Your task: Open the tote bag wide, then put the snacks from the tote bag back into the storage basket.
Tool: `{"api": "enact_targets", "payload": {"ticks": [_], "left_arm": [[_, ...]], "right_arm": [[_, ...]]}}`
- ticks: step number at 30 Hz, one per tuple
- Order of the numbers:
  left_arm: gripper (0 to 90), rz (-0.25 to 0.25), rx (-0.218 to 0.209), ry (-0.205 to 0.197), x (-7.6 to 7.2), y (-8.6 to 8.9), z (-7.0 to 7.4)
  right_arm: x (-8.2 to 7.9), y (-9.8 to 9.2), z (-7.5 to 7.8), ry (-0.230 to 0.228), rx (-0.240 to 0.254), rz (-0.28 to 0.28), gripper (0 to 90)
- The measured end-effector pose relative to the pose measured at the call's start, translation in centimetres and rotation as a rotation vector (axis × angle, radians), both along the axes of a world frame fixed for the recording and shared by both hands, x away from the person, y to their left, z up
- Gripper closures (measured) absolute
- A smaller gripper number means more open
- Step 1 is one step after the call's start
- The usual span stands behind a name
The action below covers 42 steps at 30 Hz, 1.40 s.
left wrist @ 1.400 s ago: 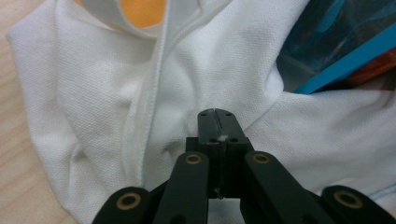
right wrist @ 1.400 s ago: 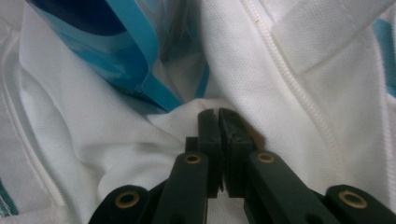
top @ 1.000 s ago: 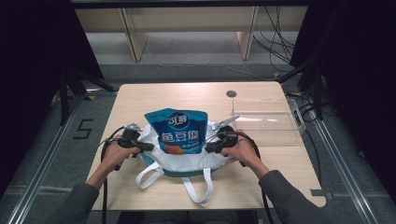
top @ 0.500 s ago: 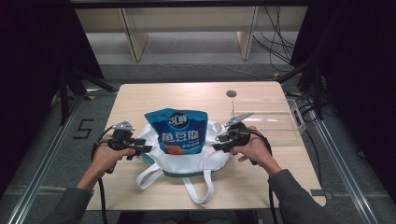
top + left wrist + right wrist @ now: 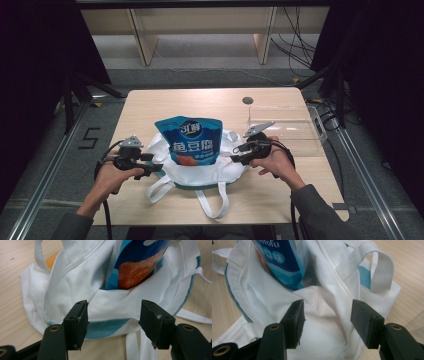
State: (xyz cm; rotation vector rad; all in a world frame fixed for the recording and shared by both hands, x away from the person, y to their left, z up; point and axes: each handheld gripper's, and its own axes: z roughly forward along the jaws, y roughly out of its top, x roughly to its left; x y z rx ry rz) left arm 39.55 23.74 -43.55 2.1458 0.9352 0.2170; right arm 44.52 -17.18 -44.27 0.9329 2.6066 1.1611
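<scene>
While both sets of jaws have just been opening off the cloth, the left claw [image 5: 156, 169] and right claw [image 5: 237, 152] are flanking, empty, the white tote bag [image 5: 200, 170] lying on the surface [image 5: 210, 102], the blue snack pouch [image 5: 190, 140] sticking out of it.

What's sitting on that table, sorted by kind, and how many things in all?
Snack pouch, blue: 1
Tote bag, white cloth: 1
Clear plastic box: 1
Total: 3
</scene>
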Motion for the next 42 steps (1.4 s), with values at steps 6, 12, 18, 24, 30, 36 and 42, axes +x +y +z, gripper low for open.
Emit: {"api": "enact_targets", "payload": {"ticks": [6, 12, 18, 24, 30, 36, 42], "left_arm": [[38.5, -0.006, -0.002, -0.001, -1.2, 0.3, 0.1], [34.3, 0.015, -0.007, -0.011, -2.3, 0.1, 0.2], [31.2, 0.030, -0.020, -0.026, -3.2, 0.0, 0.2], [26.9, 0.039, -0.017, -0.030, -4.2, -0.1, 0.1], [22.7, 0.046, -0.011, -0.044, -5.2, 0.1, -0.6], [22.0, 0.052, -0.014, -0.040, -5.8, 0.3, -0.8], [22.2, 0.020, 0.007, -0.041, -6.2, 0.1, -1.2]], "right_arm": [[-0.3, -0.1, 0.3, 0.007, -0.031, 0.003, 44.4], [-0.1, -0.2, 0.7, 0.000, -0.056, 0.042, 44.1], [-0.5, 0.0, 0.8, 0.007, -0.073, 0.012, 42.5], [-0.6, -0.3, 2.0, -0.021, -0.078, 0.029, 40.7], [-0.9, -0.6, 4.1, -0.045, -0.092, 0.039, 37.5], [-1.6, -0.1, 5.8, -0.087, -0.084, 0.071, 36.3], [-1.7, 0.5, 7.4, -0.104, -0.083, 0.101, 35.1]]}}
